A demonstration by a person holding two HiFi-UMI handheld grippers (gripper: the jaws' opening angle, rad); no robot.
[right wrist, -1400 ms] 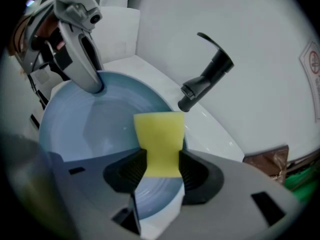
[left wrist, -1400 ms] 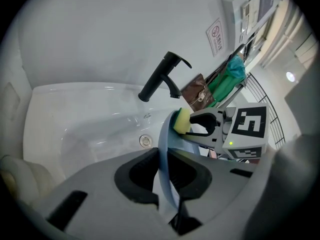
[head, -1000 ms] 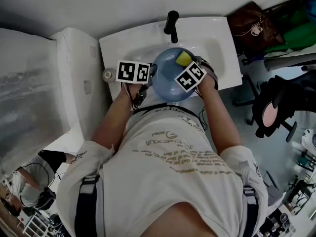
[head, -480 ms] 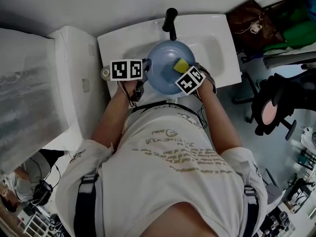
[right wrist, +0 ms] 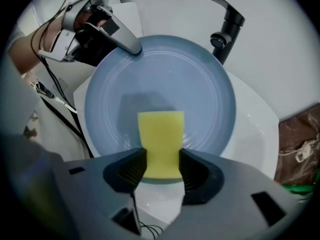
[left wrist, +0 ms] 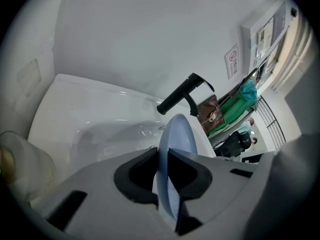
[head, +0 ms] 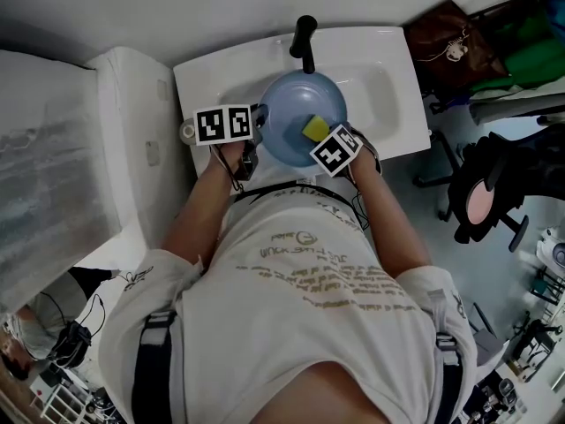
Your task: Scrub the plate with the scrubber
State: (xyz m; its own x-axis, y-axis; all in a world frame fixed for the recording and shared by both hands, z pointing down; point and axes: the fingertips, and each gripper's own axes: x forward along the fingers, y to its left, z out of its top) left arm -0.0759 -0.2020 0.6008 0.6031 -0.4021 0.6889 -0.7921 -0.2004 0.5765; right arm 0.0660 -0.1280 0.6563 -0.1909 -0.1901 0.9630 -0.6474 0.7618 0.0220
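Left gripper (left wrist: 164, 160) is clamped narrow on the rim of the blue plate (left wrist: 178, 134), which runs edge-on between its pads. Right gripper (right wrist: 161, 168) has the yellow scrubber (right wrist: 161, 136) pinched between its jaws. The scrubber's free end reaches over the near-right part of the plate's face, touching or just off it, I can't tell which. In the head view the plate is held over the bowl of the white sink (head: 380, 69), left gripper on its left edge, right gripper at its near-right edge. The black tap (head: 305, 41) stands just beyond the plate's far rim. A brown bag (head: 446, 38) sits off to the right of the sink.
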